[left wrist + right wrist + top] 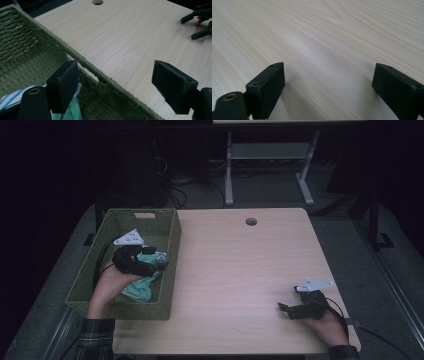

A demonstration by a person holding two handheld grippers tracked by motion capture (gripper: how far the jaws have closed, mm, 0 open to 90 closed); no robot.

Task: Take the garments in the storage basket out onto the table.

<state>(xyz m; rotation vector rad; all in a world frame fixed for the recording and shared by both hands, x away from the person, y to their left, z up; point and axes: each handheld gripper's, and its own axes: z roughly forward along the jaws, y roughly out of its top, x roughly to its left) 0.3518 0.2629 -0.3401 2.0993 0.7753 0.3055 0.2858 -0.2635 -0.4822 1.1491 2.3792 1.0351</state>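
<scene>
Wood grain of the worktop (pixel 324 37) spreads between the right hand-held gripper (pixel 328 87), jaws wide, low right in the high view. The left hand-held gripper (pixel 120 87), also wide and empty, hangs over the green woven basket (pixel 167 270) at left, above teal cloth (pixel 142 287) inside.

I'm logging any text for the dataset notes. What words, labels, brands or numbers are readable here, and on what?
None: no readable text in any view.
The green woven basket, the teal and striped cloth inside it, the wooden table and both tongs, left and right, bear no visible lettering.
The grey plates on the tongs show only small dots, not characters.
</scene>
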